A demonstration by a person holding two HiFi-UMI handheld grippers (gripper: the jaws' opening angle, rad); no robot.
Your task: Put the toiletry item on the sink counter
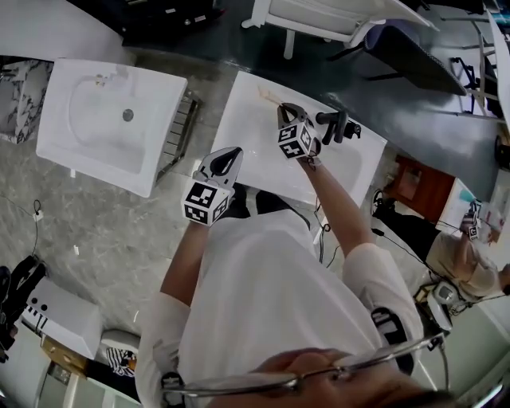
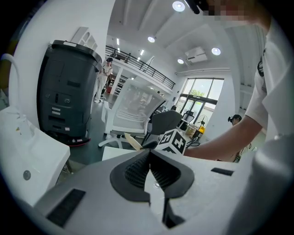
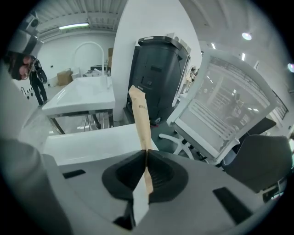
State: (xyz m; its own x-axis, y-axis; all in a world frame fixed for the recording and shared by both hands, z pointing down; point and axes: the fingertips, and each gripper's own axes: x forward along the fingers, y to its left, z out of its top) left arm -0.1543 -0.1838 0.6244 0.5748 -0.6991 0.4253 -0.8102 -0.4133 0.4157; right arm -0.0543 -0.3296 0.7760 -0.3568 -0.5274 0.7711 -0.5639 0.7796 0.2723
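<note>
Right gripper view, toiletry item (image 3: 140, 120) pinched in right gripper (image 3: 145, 155), projecting forward

A second white basin (image 1: 111, 119) stands off to the left on the grey floor (image 1: 96, 231). Beyond are a white chair (image 1: 319, 20) and a tall dark grey unit (image 2: 66, 92), with a red box (image 1: 422, 187) at the right.

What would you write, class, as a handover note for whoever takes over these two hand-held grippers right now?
Left hand-held gripper: shut, empty, by the near edge of the sink counter.
Right hand-held gripper: shut on the tan, flat toiletry item, over the counter beside the black faucet; contact with the counter unclear.
Done: item gripped and over the counter.
Left: set it down, open the jaws, pull away.
</note>
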